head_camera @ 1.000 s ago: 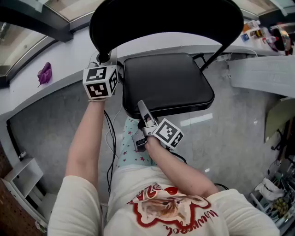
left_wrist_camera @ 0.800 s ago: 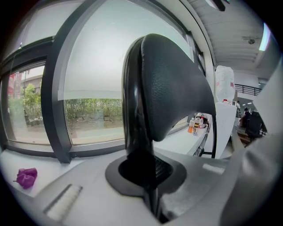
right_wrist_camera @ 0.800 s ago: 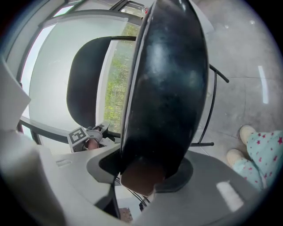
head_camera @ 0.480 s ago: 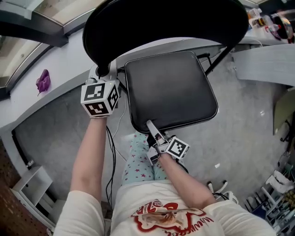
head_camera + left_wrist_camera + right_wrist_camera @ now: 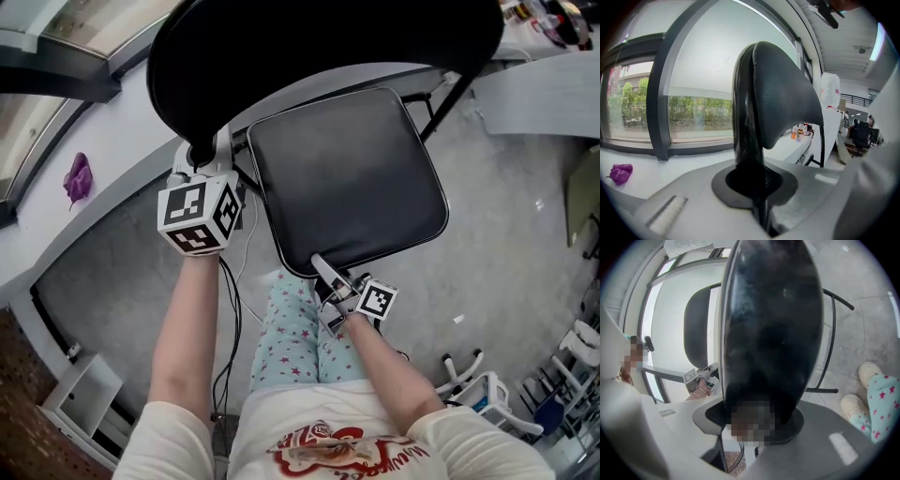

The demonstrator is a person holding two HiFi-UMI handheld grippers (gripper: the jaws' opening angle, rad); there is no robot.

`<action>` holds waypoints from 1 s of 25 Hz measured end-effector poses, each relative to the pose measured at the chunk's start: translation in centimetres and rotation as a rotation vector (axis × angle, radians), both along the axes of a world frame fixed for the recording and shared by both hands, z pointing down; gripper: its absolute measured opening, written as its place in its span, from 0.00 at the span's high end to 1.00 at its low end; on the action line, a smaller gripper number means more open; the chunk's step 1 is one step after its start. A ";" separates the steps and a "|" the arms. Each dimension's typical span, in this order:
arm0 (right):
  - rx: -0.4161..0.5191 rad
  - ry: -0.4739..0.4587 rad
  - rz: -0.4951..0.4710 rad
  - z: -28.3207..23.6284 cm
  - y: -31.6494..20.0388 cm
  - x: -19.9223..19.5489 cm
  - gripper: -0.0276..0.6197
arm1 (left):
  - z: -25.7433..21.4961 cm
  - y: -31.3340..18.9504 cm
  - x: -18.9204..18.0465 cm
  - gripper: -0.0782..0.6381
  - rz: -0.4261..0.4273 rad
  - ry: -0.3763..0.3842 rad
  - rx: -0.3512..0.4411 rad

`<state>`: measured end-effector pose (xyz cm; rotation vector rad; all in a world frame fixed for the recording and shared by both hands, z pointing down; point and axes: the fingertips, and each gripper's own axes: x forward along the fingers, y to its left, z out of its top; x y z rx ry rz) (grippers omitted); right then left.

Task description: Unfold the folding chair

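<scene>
The black folding chair stands in front of me, its padded seat [image 5: 347, 173] swung out below the curved backrest [image 5: 309, 47]. My left gripper [image 5: 203, 152] is shut on the left edge of the backrest, whose dark frame [image 5: 749, 140] runs up from between the jaws in the left gripper view. My right gripper [image 5: 325, 269] is shut on the front edge of the seat. In the right gripper view the seat [image 5: 773, 324] fills the middle, edge-on between the jaws, with the backrest [image 5: 696, 329] and the left gripper [image 5: 705, 376] behind it.
A purple thing [image 5: 77, 178] lies on the white window ledge at left. Black cables [image 5: 225, 309] trail on the grey floor by my star-patterned trouser legs [image 5: 291, 328]. A white table [image 5: 544, 89] stands at upper right, a shelf [image 5: 80, 398] at lower left, clutter [image 5: 553, 394] at lower right.
The seat has swung further down and out from the backrest. My right gripper moved down towards me with the seat's front edge. My left gripper shifted slightly down and left with the backrest.
</scene>
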<state>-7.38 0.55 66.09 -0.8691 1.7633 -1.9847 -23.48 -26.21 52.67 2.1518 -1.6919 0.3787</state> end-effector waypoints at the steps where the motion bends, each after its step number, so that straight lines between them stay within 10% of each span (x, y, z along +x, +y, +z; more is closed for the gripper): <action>1: 0.002 0.001 -0.004 0.6 0.4 0.2 0.64 | 0.3 0.3 0.2 0.88 0.001 -0.001 -0.002; 25: 0.154 -0.079 0.020 4.8 2.7 1.7 0.65 | 1.0 1.6 0.8 0.88 -0.082 -0.002 0.108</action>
